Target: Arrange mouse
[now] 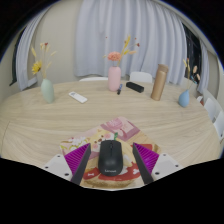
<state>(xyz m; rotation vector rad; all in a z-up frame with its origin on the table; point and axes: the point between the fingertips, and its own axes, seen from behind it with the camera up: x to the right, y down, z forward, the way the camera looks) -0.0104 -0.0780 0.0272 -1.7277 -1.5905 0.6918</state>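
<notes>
My fingers (111,165) bracket the black computer mouse (110,156), magenta pads close at both flanks, though I cannot tell whether they truly press it. The mouse sits on a patterned mouse pad (120,130) on the wooden table (60,125). To do this well, I judge: squeeze evenly, keep it level. Well beyond the mouse stand a pink bottle (115,78) and a tan flask (159,82).

The tongs (111,166) have two black fingers, each faced inside with a ridged magenta pad (76,157).
</notes>
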